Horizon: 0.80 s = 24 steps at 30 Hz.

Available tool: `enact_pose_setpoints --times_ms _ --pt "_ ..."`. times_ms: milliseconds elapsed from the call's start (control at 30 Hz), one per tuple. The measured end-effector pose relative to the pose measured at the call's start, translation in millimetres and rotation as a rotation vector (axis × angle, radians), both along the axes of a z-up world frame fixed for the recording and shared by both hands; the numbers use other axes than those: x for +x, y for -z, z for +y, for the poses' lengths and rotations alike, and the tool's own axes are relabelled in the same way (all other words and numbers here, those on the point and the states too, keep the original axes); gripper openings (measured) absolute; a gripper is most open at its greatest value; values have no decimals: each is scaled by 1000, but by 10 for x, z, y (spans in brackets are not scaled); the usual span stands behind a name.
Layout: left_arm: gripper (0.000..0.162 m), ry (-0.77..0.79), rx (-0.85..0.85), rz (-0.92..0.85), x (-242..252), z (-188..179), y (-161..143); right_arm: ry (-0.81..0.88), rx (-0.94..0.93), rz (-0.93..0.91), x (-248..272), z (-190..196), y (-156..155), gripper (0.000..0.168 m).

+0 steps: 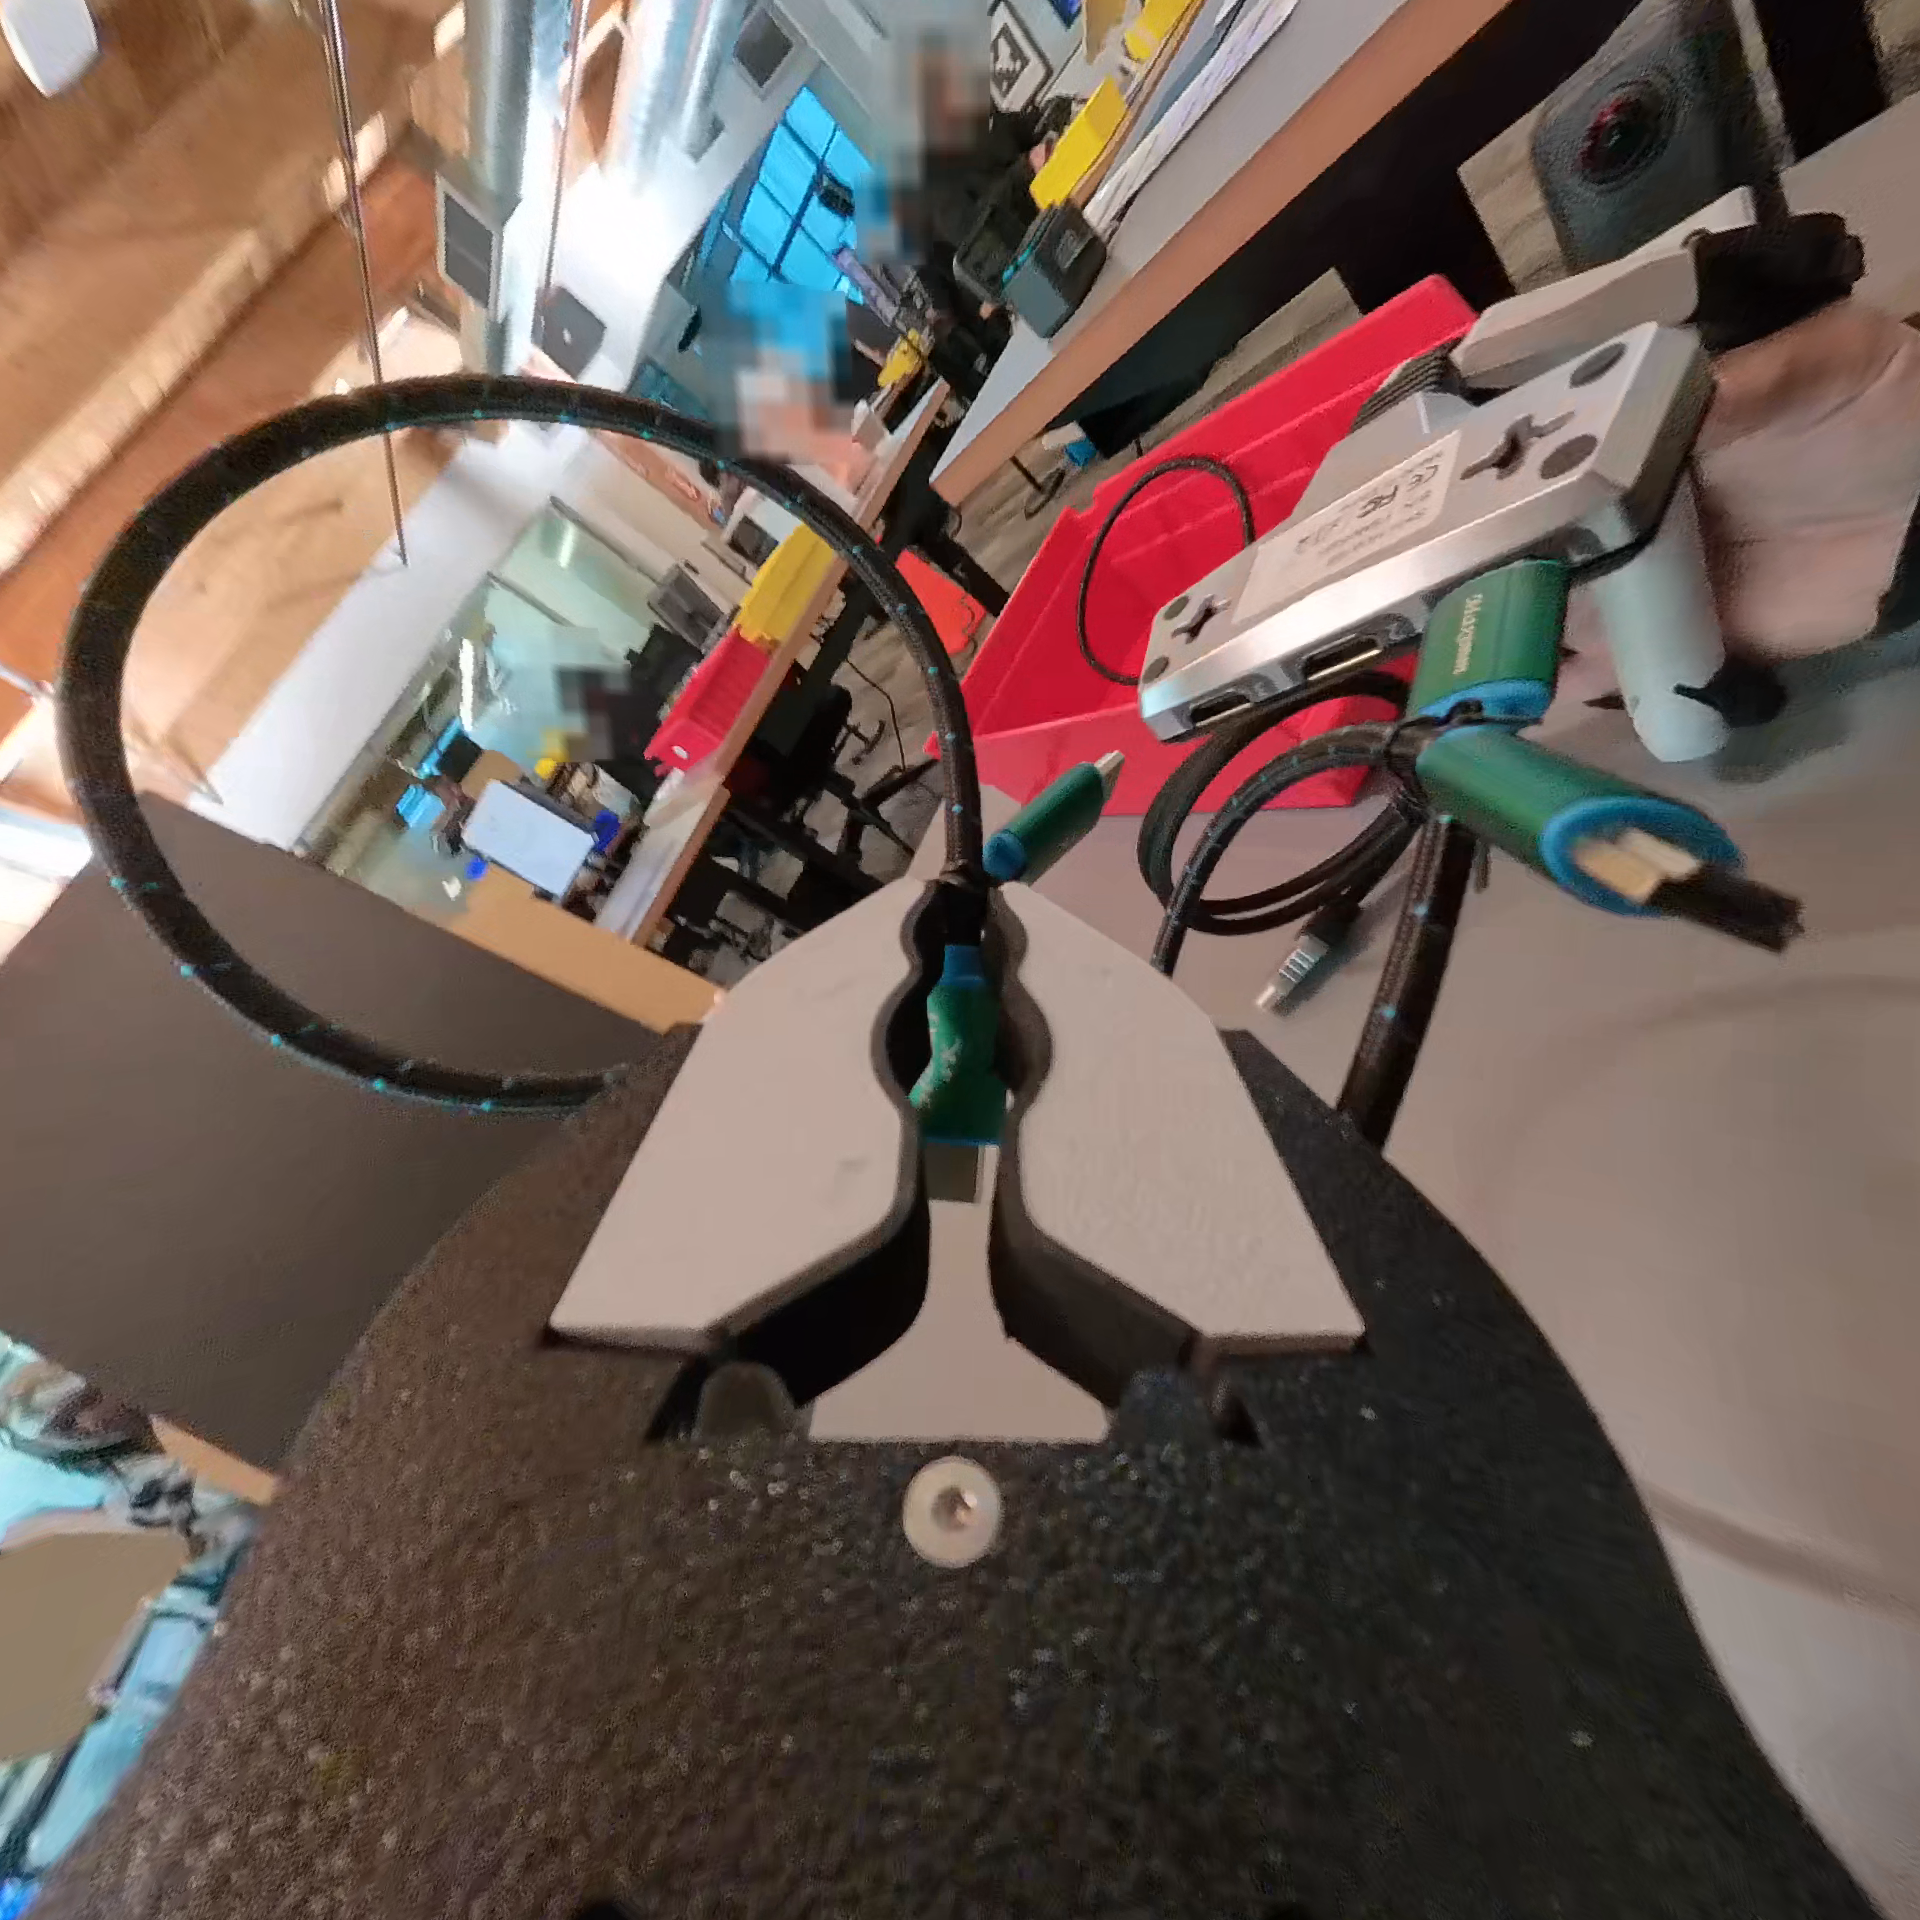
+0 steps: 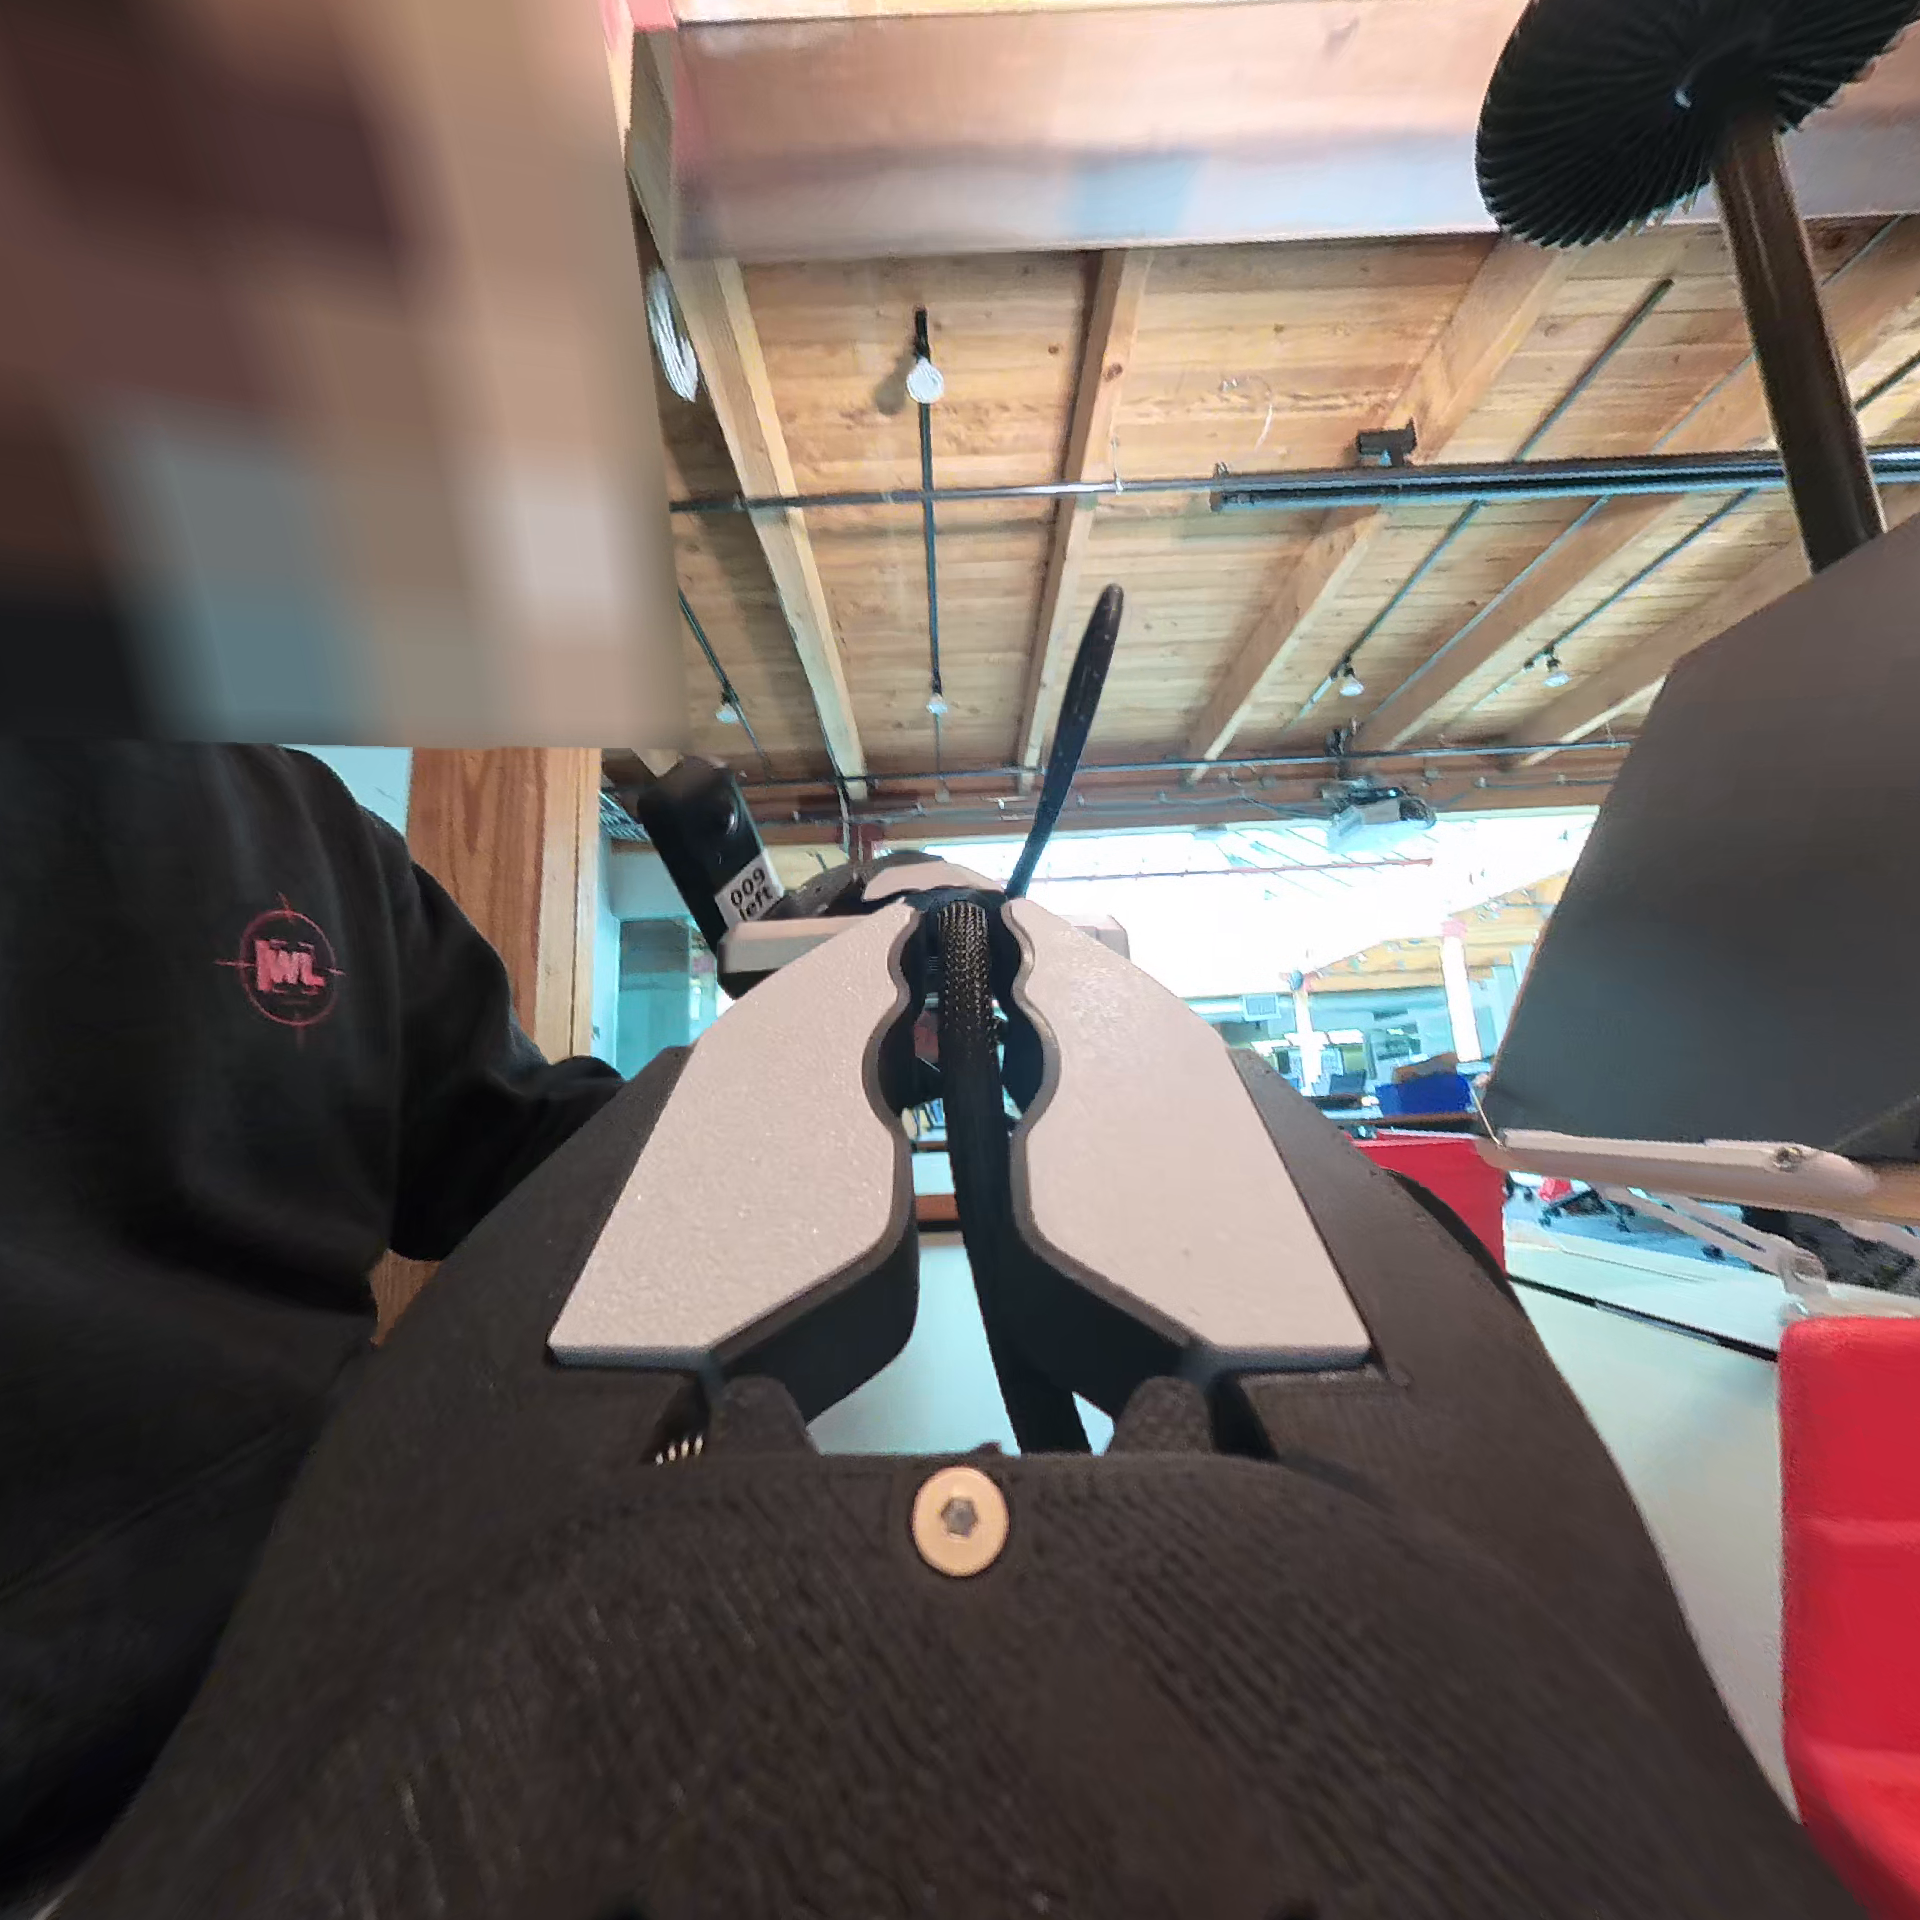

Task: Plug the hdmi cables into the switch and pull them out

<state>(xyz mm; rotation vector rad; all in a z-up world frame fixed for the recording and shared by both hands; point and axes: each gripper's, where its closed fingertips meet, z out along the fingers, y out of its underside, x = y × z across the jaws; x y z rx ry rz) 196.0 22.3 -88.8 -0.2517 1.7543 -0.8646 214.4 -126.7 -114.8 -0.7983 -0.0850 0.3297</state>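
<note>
A workshop with a timber ceiling surrounds my grey counter point(image 1: 1662, 1195). My left tongs point(image 1: 961, 914) pinch a green HDMI plug point(image 1: 958, 1049), its braided cable point(image 1: 135, 582) looping up and left. My right tongs point(image 2: 961, 920) are clamped on a black braided cord point(image 2: 961, 997). The silver switch point(image 1: 1434, 540) hangs ahead, beside a red bin point(image 1: 1174, 582).

i can see writing in four places, and none of it gets repeated here. right of centre in the left wrist view, the silver switch point(image 1: 1423, 540) carries a white label with small print, and a green plug point(image 1: 1491, 634) beside it has pale lettering. in the right wrist view, a white tag point(image 2: 750, 891) sits on a black camera at centre, and a red emblem point(image 2: 291, 968) marks the dark sweatshirt point(image 2: 156, 1143) at left.
</note>
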Motion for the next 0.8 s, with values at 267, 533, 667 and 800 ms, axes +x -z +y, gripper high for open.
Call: enact_pose_setpoints --times_ms 267,533,667,800 --pt "7 199 -346 184 -5 -111 10 -11 -28 -25 -39 30 21 11" --pt "7 -294 -37 328 549 1166 1256 -16 -93 -63 -88 113 74 12" --pt "8 -453 -185 646 439 1475 1962 -12 -112 -68 -91 141 94 12" --pt "25 -482 -410 629 456 1610 1798 17 -123 -74 -73 158 103 12"
